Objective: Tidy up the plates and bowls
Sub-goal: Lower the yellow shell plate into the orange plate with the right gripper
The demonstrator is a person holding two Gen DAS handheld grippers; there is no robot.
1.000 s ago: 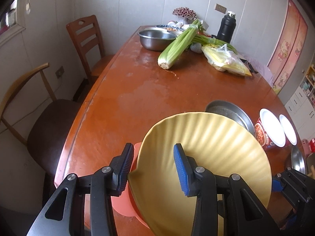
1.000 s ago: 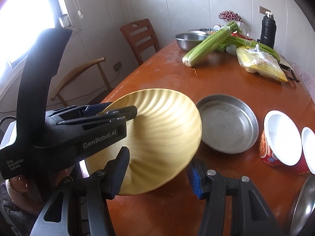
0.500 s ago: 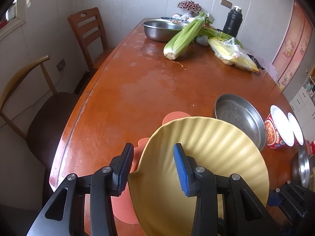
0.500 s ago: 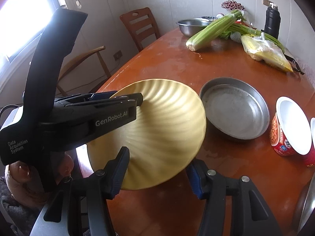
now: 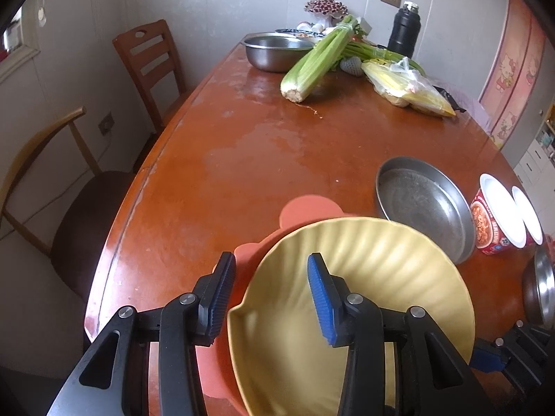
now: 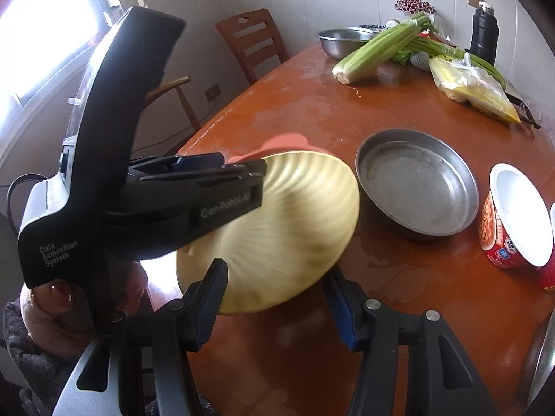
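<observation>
Celery, a bagged yellow packet and a black flask lie beyond 2 noodle cups.

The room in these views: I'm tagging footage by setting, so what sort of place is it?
Most likely a home dining room or eat-in kitchen. A large wooden table with wooden chairs carries celery, a steel basin and instant noodle cups.
</observation>
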